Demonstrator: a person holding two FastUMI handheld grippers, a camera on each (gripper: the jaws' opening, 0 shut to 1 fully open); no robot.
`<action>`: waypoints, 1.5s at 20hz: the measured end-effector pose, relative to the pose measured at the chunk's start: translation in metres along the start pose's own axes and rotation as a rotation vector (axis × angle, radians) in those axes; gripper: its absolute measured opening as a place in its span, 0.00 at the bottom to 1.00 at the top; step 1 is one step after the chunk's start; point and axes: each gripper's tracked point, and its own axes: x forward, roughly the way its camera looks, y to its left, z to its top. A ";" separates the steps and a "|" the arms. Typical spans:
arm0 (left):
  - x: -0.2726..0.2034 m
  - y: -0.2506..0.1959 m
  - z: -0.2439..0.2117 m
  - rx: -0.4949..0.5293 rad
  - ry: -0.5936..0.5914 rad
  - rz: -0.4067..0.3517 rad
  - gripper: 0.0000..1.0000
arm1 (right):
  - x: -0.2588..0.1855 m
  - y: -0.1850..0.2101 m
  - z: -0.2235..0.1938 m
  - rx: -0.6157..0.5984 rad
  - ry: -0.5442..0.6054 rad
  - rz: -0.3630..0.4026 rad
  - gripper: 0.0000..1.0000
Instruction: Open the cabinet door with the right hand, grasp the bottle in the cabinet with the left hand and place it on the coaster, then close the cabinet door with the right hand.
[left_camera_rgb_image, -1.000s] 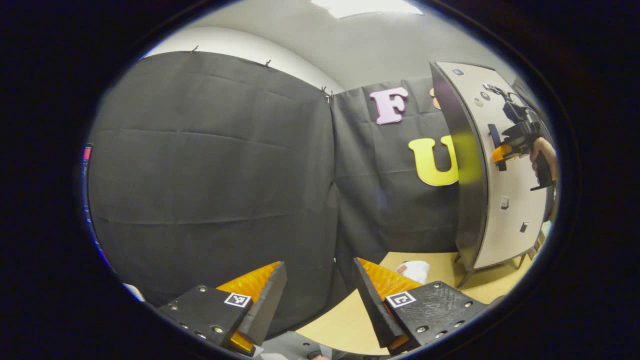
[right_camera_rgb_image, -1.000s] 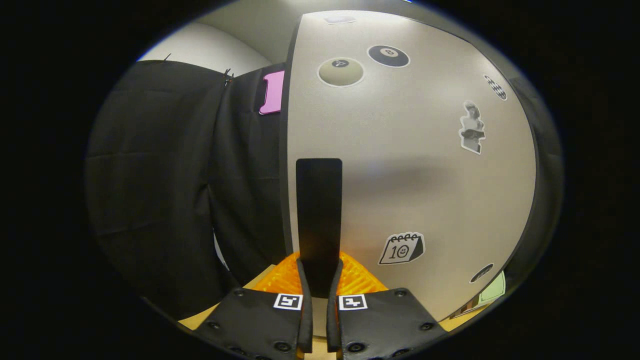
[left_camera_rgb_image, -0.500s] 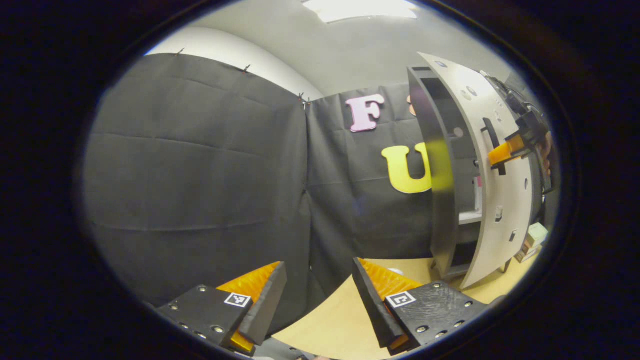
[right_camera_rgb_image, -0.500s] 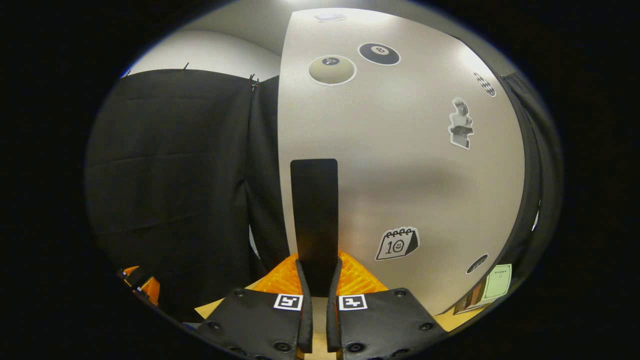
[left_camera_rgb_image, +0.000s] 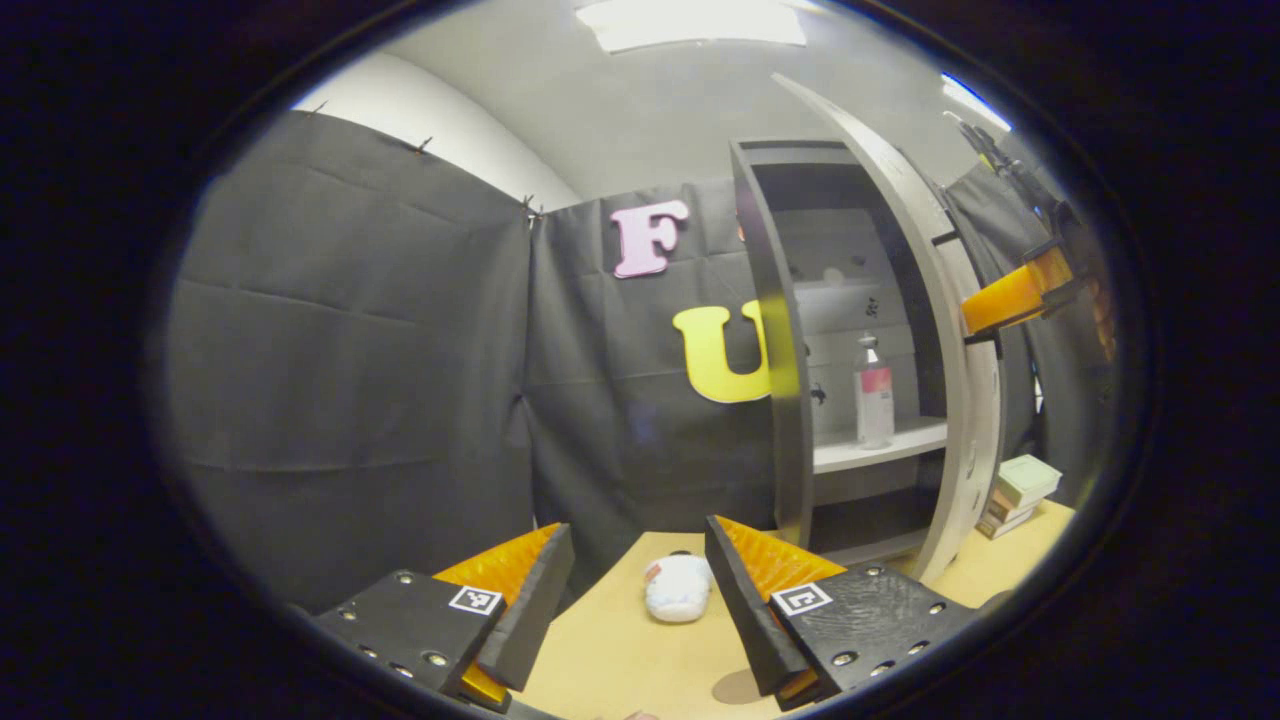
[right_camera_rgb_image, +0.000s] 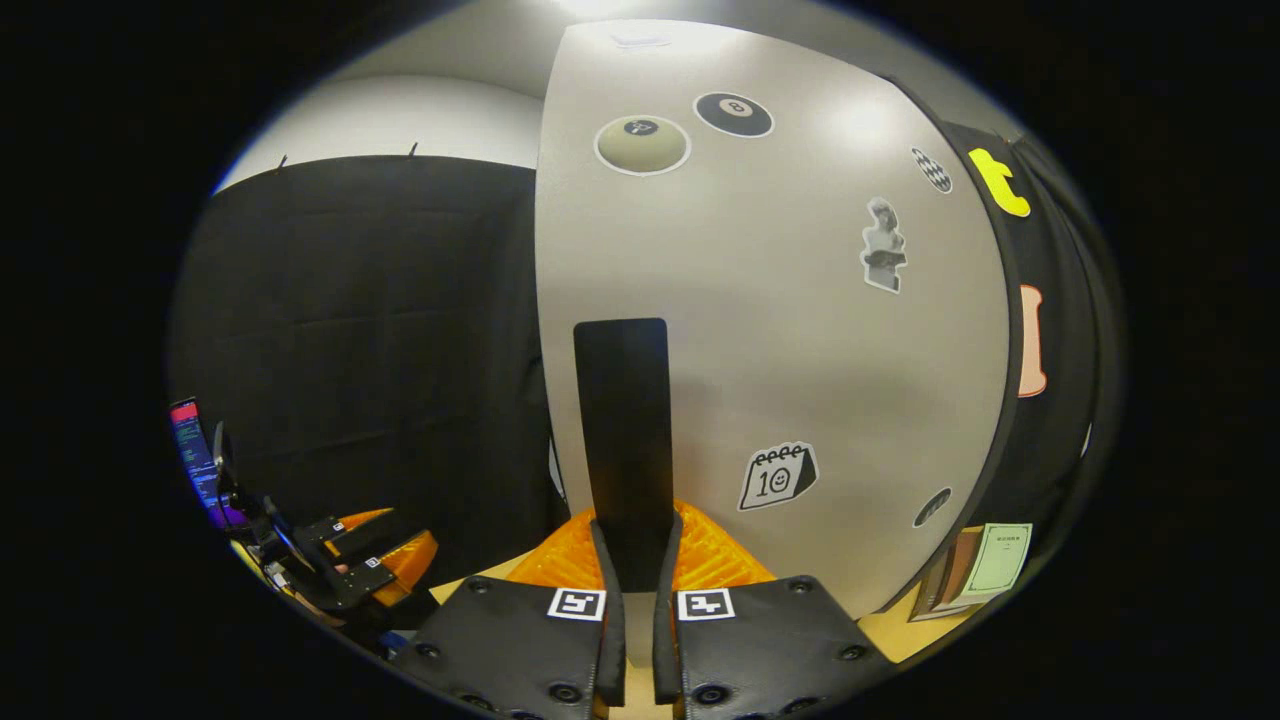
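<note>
Right gripper (right_camera_rgb_image: 632, 560) is clamping the black door handle (right_camera_rgb_image: 622, 430), swinging the cabinet door (right_camera_rgb_image: 780, 330) open, best kept on the hinge arc until clear, while left gripper (left_camera_rgb_image: 640, 590) is hovering released, facing the bottle (left_camera_rgb_image: 873, 392) at the shelf (left_camera_rgb_image: 880, 448) front edge.

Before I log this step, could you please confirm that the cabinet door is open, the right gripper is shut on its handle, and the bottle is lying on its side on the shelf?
Not quite: the bottle stands upright on the shelf, as the left gripper view shows. The rest holds: the cabinet door is open and the right gripper is shut on its handle.
</note>
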 end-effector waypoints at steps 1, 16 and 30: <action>0.001 -0.012 0.000 -0.001 -0.003 -0.017 0.81 | -0.002 -0.001 0.000 -0.001 -0.002 0.014 0.11; 0.014 -0.180 0.021 -0.024 -0.020 -0.258 0.81 | -0.004 -0.017 0.003 -0.003 -0.034 0.042 0.15; -0.002 -0.273 0.036 -0.008 -0.029 -0.286 0.80 | -0.029 -0.046 0.008 0.049 -0.128 -0.018 0.18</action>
